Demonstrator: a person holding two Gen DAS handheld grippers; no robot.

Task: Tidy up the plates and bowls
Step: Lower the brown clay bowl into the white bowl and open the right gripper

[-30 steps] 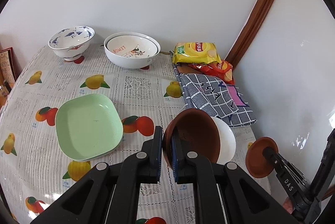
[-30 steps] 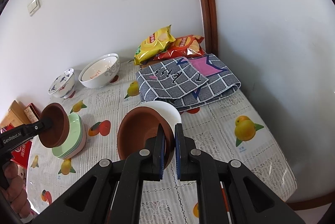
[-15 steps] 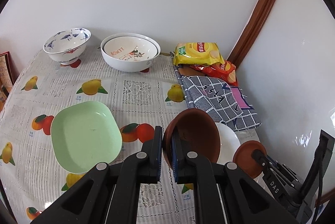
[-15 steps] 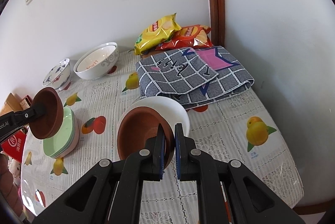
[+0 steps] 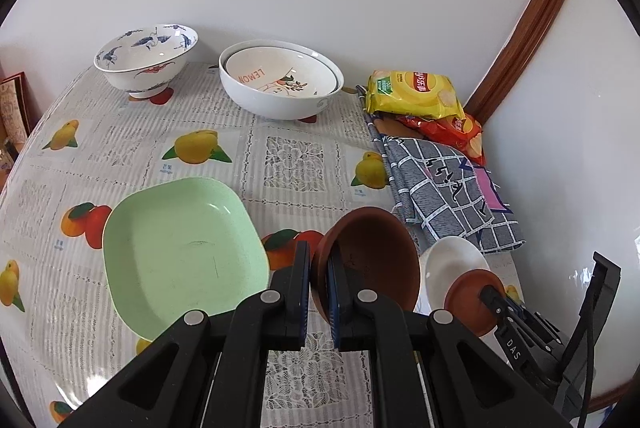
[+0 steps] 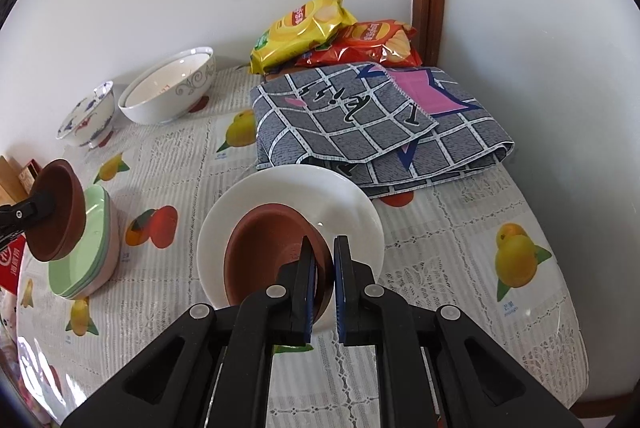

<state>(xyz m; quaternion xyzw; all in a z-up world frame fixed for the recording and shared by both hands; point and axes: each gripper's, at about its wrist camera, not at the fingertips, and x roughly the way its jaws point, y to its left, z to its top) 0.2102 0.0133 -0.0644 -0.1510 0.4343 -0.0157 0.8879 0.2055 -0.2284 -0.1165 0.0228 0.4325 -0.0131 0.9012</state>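
My left gripper is shut on the rim of a brown bowl and holds it in the air, tilted, beside the stack of green square plates. The same bowl and stack show in the right wrist view. My right gripper is shut on the rim of a second brown bowl, held over or in the white plate; I cannot tell if it touches. That bowl and plate show in the left wrist view.
A blue-patterned bowl and nested white bowls stand at the back by the wall. Chip bags and a folded checked cloth fill the back right corner. The table edge is close on the right.
My right gripper has brought its brown bowl down and forward over the white plate. My left gripper with its bowl has shifted left, nearer the green plates.
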